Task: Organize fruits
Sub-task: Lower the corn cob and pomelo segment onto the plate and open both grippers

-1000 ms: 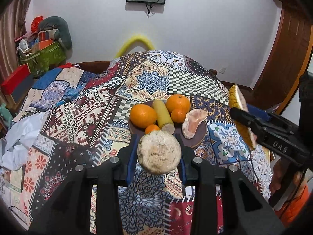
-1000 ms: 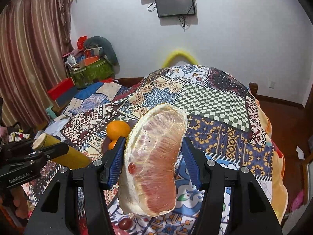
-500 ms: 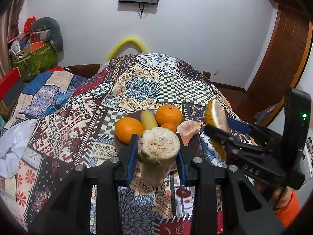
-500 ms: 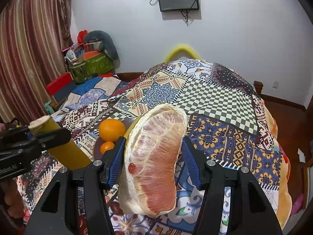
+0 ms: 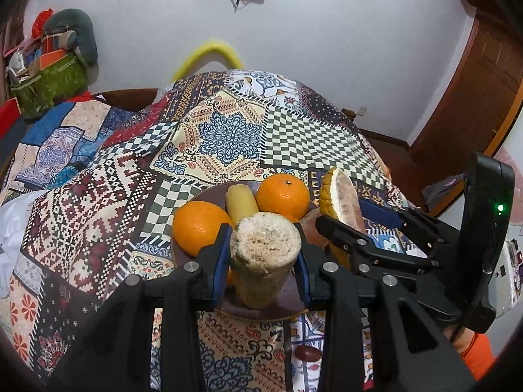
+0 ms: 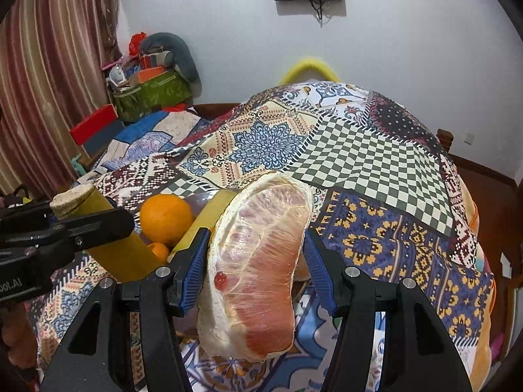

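Already the brown plate [image 5: 183,248] on the patchwork bedspread [image 5: 228,137] holds two large oranges [image 5: 199,225], a yellow cane piece [image 5: 241,200] and at least one small orange [image 6: 158,251]. Two items remain airborne, by my judgement the last to place: the left gripper [image 5: 261,254], jaws clamped on a second cane piece [image 5: 263,254] above the plate, and the right gripper [image 6: 256,271], jaws clamped on one wrapped pomelo wedge [image 6: 258,261] just beside the plate.
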The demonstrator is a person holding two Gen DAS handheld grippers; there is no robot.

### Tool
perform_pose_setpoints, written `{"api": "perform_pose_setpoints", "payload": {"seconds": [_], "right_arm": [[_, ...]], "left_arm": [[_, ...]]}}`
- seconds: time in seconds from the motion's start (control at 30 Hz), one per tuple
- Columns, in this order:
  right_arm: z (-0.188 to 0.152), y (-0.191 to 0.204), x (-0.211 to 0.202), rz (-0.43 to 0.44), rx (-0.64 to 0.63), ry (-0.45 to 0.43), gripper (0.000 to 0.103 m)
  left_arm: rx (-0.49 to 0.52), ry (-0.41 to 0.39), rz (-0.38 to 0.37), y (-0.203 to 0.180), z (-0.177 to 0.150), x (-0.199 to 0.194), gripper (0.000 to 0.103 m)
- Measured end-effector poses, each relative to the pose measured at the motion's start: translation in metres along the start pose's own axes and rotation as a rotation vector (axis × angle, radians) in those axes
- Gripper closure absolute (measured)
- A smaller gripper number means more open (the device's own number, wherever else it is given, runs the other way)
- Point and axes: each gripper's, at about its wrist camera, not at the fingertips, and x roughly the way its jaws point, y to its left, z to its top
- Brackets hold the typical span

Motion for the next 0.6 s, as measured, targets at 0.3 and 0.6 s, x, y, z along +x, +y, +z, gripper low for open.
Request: {"api": "perform_pose_setpoints", "payload": {"seconds": [0.3, 0.6], "right_arm": [[-0.003, -0.01, 0.021, 0.02, 0.024, 0.043, 0.049], [-0.007, -0.01, 0.031, 0.042, 0.032, 0.069, 0.049]], "left_arm": [[0.02, -0.032, 0.03, -0.003, 0.012, 0.01, 0.068], [0.016, 0.008, 0.048, 0.003, 0.009, 0.029, 0.068]]}}
